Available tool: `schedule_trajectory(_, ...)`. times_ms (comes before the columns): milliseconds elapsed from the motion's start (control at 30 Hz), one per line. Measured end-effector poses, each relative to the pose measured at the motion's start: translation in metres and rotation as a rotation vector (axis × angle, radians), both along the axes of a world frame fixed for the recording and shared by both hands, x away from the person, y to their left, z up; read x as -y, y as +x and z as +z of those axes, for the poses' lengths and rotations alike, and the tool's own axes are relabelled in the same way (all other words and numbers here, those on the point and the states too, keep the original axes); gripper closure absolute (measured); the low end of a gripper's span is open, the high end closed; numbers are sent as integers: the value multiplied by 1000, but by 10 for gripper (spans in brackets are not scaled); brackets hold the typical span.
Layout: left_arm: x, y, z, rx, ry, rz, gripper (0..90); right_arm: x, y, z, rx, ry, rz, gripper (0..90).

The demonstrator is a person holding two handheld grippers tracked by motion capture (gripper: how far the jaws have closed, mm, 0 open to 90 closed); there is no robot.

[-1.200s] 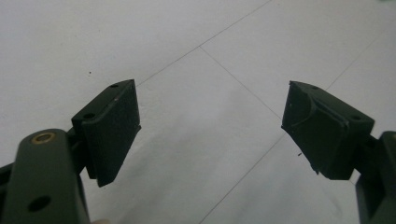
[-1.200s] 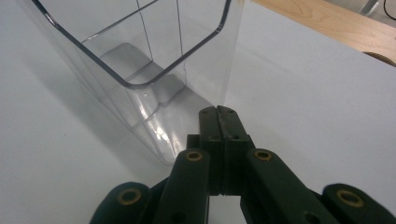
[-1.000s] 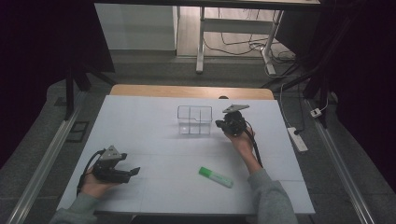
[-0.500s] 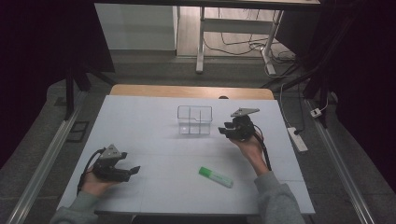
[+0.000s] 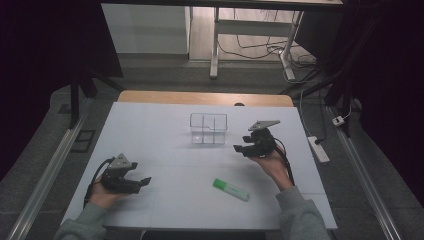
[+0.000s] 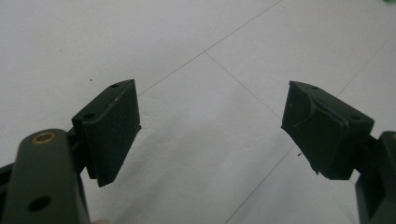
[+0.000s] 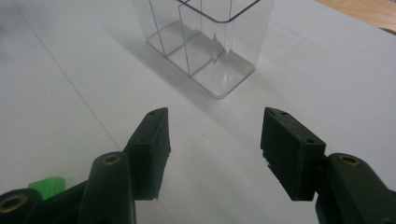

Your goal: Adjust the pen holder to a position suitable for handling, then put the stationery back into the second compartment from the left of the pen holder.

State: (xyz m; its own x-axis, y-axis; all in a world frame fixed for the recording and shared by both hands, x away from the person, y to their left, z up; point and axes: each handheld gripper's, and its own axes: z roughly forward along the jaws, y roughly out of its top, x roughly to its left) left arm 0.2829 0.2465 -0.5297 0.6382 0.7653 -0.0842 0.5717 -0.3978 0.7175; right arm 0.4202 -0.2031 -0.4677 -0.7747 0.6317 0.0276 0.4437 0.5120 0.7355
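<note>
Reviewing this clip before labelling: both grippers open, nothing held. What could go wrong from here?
1. The clear plastic divided box is light-looking and stands just ahead of the open right gripper; a forward move could knock or slide it.
2. The green highlighter pen lies flat on the white table; a grasp may scrape the surface or roll it.
3. The open left gripper sits near the table's front edge.

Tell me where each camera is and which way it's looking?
High view: sits above the person's side, looking forward and down on the white table; both forearms show, with the left hand-held gripper and right hand-held gripper.
Left gripper view: rides on the left hand-held gripper, looking along its open jaws at bare table.
Right gripper view: rides on the right hand-held gripper, looking past its open jaws at the clear divided box.
Shared: the box and the green highlighter show in the high and right gripper views.
</note>
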Motion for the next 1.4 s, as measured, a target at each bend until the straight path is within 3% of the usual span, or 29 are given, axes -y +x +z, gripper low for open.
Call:
schedule_trajectory(200,-1,0,1,3,-6,7,190,-3,-7,1,-13,-40,13,405)
schedule_trajectory(800,1,0,1,3,0,0,189,-14,-29,0,-69,-76,103,389)
schedule_trajectory(1400,1,0,1,2,3,-7,190,-40,-52,-3,-160,-171,243,358)
